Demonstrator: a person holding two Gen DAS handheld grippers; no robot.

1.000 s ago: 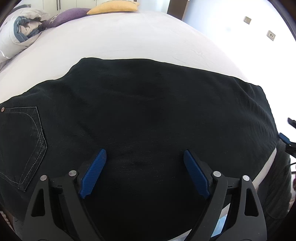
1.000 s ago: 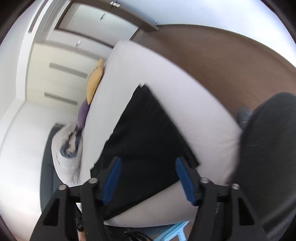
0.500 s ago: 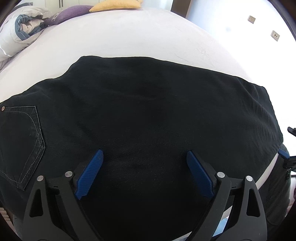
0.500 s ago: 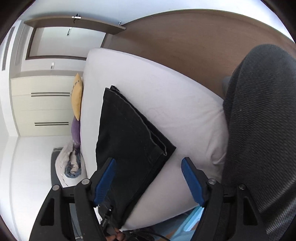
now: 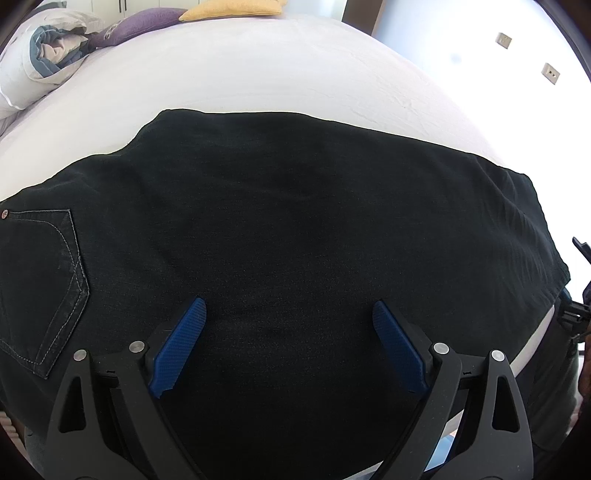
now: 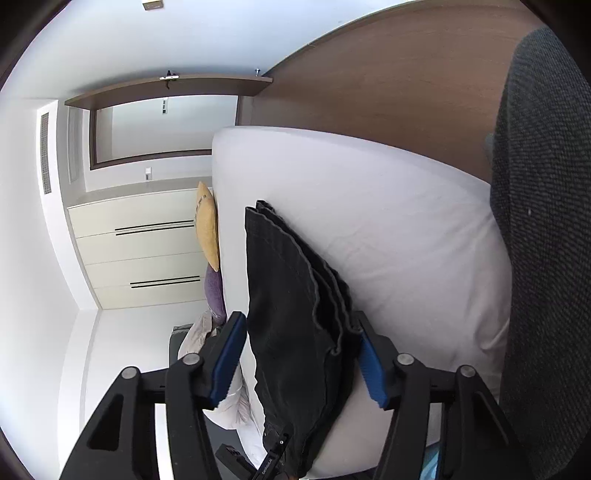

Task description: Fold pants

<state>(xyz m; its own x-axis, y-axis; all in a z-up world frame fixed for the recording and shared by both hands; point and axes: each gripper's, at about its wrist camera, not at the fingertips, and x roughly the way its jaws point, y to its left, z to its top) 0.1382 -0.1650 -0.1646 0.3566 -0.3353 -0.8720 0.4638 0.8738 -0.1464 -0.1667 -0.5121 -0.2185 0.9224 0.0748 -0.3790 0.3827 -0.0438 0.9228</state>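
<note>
Pants (image 5: 295,229): black denim, laid flat across the near part of a white bed (image 5: 280,74), already doubled leg over leg; back pocket toward the left of the left wrist view, stacked hems toward the right.

Left claw (image 5: 288,343): spread wide, hovering above the middle of the cloth, nothing between its blue pads (image 5: 181,343).

Right claw (image 6: 299,354): rolled on its side at the hem end (image 6: 332,295), jaws closing with the layered hems between them; pads just beside the fabric, not yet visibly pressing.

Step in hand, as judged: securing the leg ends for the lengthwise fold toward the waistband.

Next move calls for: a firm pinch through all hem layers, then a lift and carry toward the pocket end, with the left claw steadying or taking the fold line mid-leg.

Other items: purple cushion (image 5: 144,18), yellow cushion (image 5: 229,7), bundled bedding (image 5: 40,55) at the far side.
</note>
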